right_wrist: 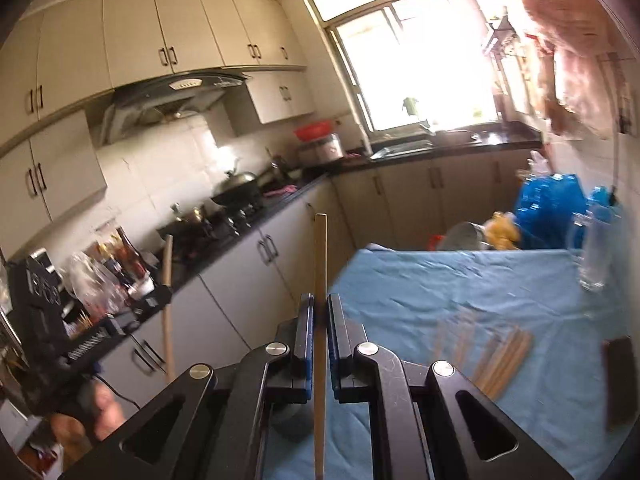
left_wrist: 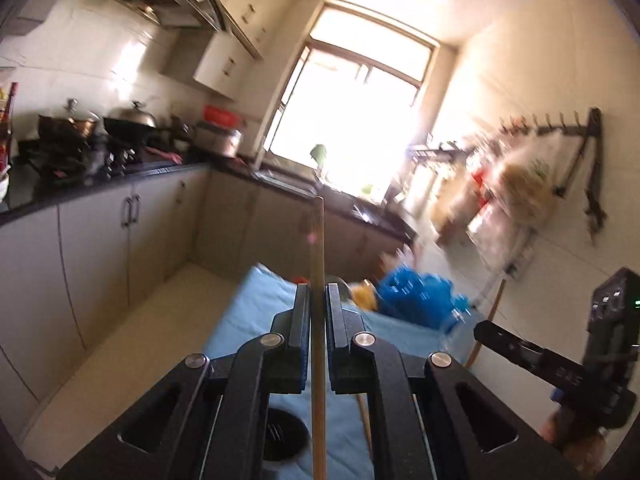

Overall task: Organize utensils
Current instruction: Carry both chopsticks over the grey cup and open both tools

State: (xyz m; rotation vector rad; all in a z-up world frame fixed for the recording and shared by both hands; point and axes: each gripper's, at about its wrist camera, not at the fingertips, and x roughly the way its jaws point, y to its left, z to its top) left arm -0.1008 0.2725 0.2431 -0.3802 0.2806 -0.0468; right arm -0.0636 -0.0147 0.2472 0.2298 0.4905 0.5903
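My left gripper (left_wrist: 318,294) is shut on a wooden chopstick (left_wrist: 318,248) that stands upright between its jaws, raised above the blue tablecloth (left_wrist: 256,308). My right gripper (right_wrist: 320,304) is shut on another wooden chopstick (right_wrist: 320,256), also upright. The left gripper with its chopstick (right_wrist: 166,280) shows at the left of the right wrist view; the right gripper's body (left_wrist: 560,364) shows at the right of the left wrist view. Several wooden chopsticks (right_wrist: 496,356) lie in a loose pile on the cloth to the right. A round black holder (left_wrist: 286,434) sits under the left gripper.
A clear glass (right_wrist: 596,252) stands at the table's far right. A blue plastic bag (right_wrist: 548,208), a yellow item (right_wrist: 502,232) and a metal pot (right_wrist: 462,236) sit at the far edge. A dark block (right_wrist: 620,384) lies at the right. Kitchen counter (right_wrist: 256,220) runs along the left.
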